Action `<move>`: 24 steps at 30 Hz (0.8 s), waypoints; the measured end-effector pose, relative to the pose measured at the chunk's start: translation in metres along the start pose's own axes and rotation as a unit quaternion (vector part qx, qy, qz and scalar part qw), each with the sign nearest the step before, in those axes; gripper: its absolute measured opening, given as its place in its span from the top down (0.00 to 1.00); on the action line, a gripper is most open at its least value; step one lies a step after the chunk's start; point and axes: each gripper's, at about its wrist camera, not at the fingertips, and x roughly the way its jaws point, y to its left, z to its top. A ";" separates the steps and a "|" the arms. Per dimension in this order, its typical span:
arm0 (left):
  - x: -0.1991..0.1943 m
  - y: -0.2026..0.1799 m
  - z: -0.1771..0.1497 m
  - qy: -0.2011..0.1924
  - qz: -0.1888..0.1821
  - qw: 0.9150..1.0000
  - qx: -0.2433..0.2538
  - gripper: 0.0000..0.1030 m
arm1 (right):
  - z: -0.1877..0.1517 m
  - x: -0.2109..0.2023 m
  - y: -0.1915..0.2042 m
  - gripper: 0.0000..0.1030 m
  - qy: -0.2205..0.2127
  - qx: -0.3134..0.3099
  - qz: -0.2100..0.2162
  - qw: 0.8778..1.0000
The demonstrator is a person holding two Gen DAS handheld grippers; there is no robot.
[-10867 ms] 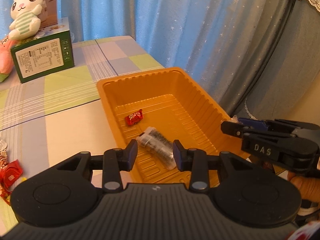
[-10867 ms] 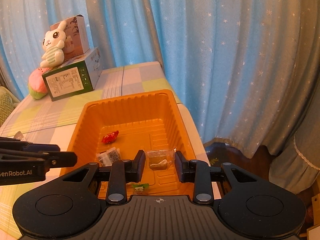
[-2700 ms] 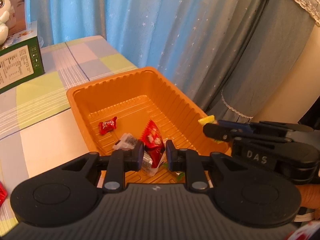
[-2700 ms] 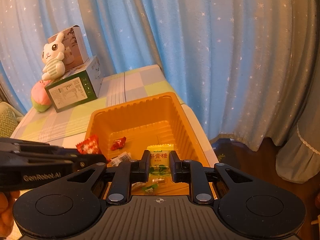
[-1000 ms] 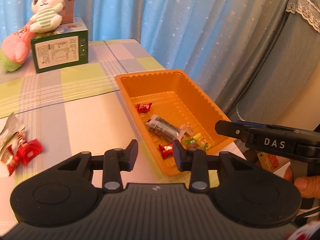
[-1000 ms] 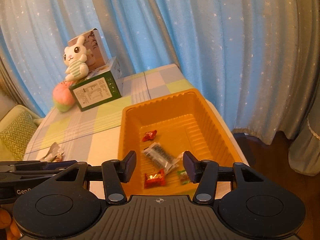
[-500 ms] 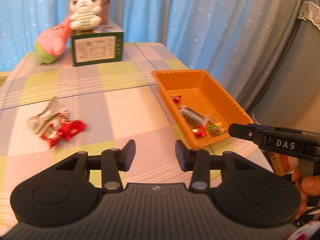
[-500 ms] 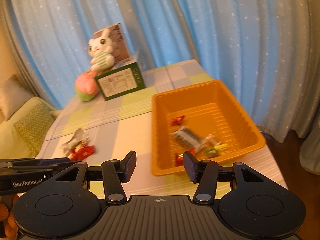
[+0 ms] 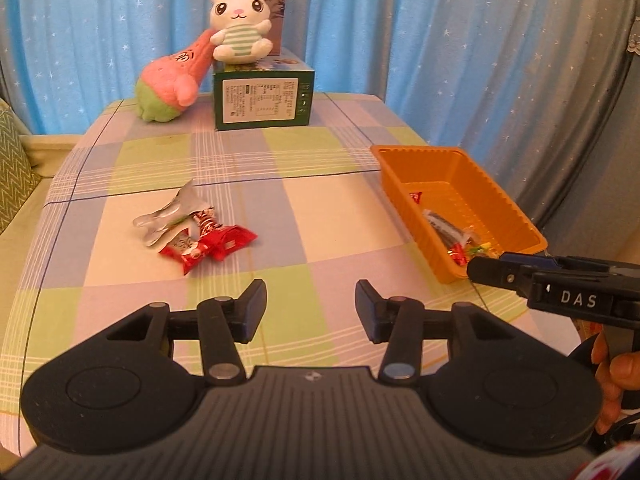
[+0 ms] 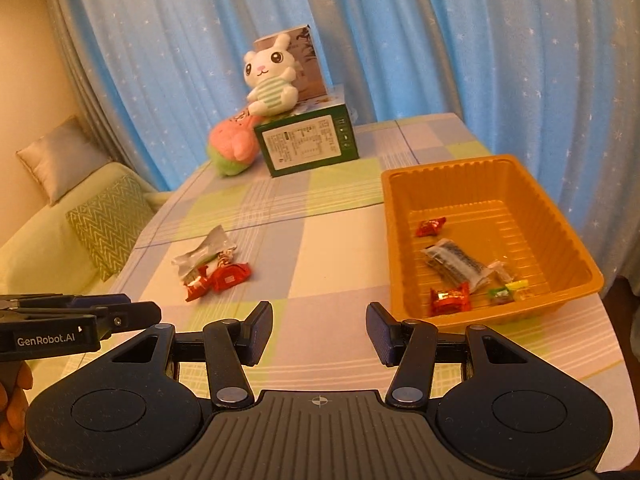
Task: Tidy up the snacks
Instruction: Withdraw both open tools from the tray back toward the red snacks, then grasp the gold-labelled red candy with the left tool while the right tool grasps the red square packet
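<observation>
Presently, left tongs (image 9: 311,307) have just been opening, jaws apart, nothing between them; right tongs (image 10: 319,334) likewise gape empty. Both hover over the checked surface (image 9: 320,200). Loose snack pile (image 9: 196,236) lies mid-surface, well apart from the orange tray (image 10: 560,216), which holds several wrapped sweets (image 10: 450,299).

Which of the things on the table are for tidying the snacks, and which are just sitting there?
For the job:
orange tray
snacks in the tray
loose snack pile
left gripper, open
right gripper, open

Just sitting there:
bunny toy
pink plush
green box
</observation>
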 end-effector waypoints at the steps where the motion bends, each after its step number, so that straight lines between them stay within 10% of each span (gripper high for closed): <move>1: 0.001 0.001 0.000 0.001 0.000 1.000 0.003 0.56 | 0.000 0.001 0.001 0.49 -0.001 0.002 0.000 1.000; 24: 0.077 0.068 0.010 0.007 0.009 1.000 0.016 0.52 | 0.008 0.073 0.005 0.49 -0.005 -0.022 0.012 1.000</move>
